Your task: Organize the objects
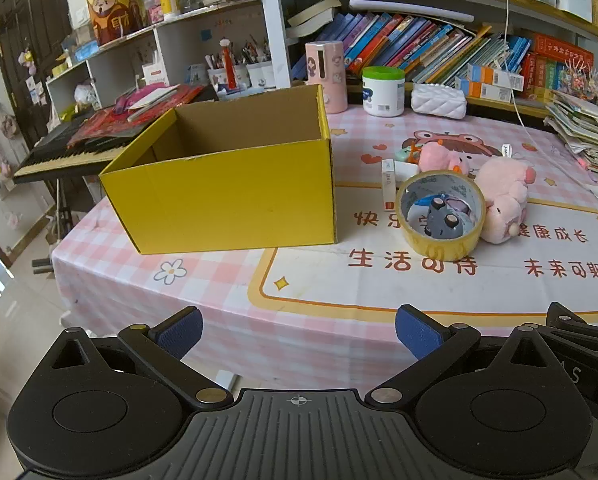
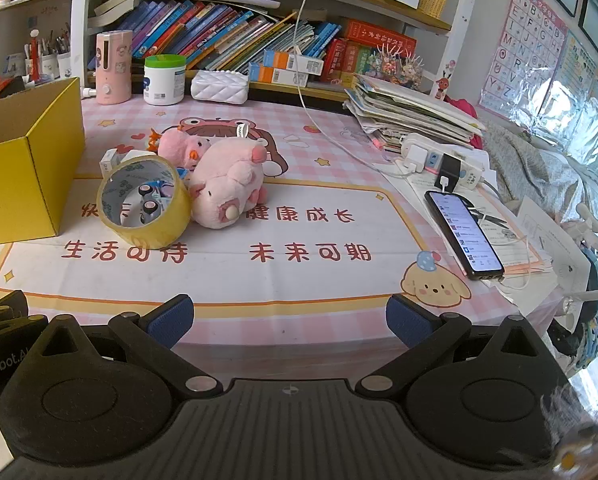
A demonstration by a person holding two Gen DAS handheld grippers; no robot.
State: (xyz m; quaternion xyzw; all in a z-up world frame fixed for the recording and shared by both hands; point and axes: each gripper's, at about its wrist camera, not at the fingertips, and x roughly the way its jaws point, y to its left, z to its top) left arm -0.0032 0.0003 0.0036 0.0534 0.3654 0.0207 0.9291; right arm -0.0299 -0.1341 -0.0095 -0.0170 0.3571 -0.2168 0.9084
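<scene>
Open yellow cardboard box (image 1: 227, 196): near the tablecloth's left edge. Yellow-rimmed roll of clear tape (image 1: 439, 216): just right of the box, touching the pink plush pig (image 1: 503, 204). Left gripper (image 1: 299, 332) and right gripper (image 2: 290, 320): fingers spread wide, empty, at the near edge, well short of all items.

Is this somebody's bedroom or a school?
Most likely a child's room or study corner at home, not a school. Crowded shelves of picture books run behind the table, an alphabet poster hangs on the wall, and pink plush toys lie on a cartoon tablecloth.
</scene>
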